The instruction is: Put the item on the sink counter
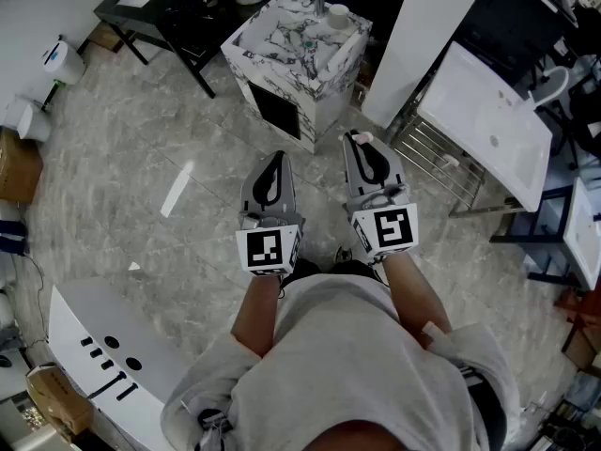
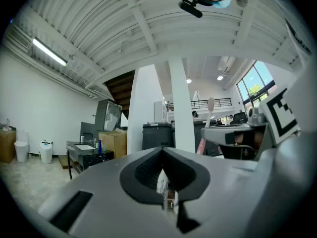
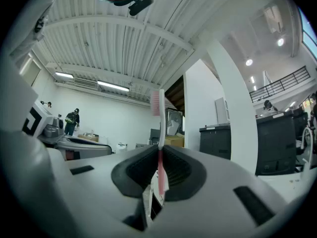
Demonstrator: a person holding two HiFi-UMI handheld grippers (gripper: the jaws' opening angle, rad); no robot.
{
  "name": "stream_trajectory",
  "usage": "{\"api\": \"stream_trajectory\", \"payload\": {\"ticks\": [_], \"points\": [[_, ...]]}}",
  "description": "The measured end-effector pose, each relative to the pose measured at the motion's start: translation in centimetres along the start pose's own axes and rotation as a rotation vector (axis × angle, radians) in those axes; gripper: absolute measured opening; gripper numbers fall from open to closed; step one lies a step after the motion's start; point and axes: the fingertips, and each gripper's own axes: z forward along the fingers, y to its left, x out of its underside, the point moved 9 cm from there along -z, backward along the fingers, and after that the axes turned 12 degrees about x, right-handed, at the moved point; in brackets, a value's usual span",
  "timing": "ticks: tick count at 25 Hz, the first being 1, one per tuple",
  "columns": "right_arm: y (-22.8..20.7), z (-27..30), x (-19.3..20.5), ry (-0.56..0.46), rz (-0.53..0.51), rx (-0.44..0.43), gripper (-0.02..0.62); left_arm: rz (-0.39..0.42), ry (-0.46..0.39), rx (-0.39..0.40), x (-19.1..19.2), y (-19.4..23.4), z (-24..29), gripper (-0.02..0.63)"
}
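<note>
My right gripper (image 1: 357, 144) is shut on a pink toothbrush (image 3: 159, 133), which stands upright between the pads with its bristle head (image 3: 155, 102) above the jaws. The brush tip (image 1: 362, 139) shows pale pink at the right gripper's front in the head view. My left gripper (image 1: 276, 161) is held beside it, shut with nothing between its jaws (image 2: 163, 150). Both are held at waist height over the floor. The marble-patterned sink counter (image 1: 282, 50) stands ahead of them, a little to the left, with a white cup (image 1: 338, 13) at its back edge.
A white basin unit (image 1: 488, 125) on a metal rack (image 1: 437, 163) stands to the right, and a white pillar (image 1: 423, 36) rises between it and the counter. A dark table (image 1: 160, 12) is at the back left, a cardboard box (image 1: 17, 167) at the left edge.
</note>
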Motion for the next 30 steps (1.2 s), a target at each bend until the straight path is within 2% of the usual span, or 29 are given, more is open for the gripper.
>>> {"api": "stream_trajectory", "payload": {"ticks": [15,30], "points": [[2.1,0.1,0.4,-0.019,0.017,-0.065,0.023,-0.007,0.005,-0.022,0.6,1.3,-1.3,0.008],[7.3,2.6,0.4,-0.011,0.009,-0.079,0.023,-0.015,-0.001,-0.021,1.2,6.7,-3.7,0.008]]}}
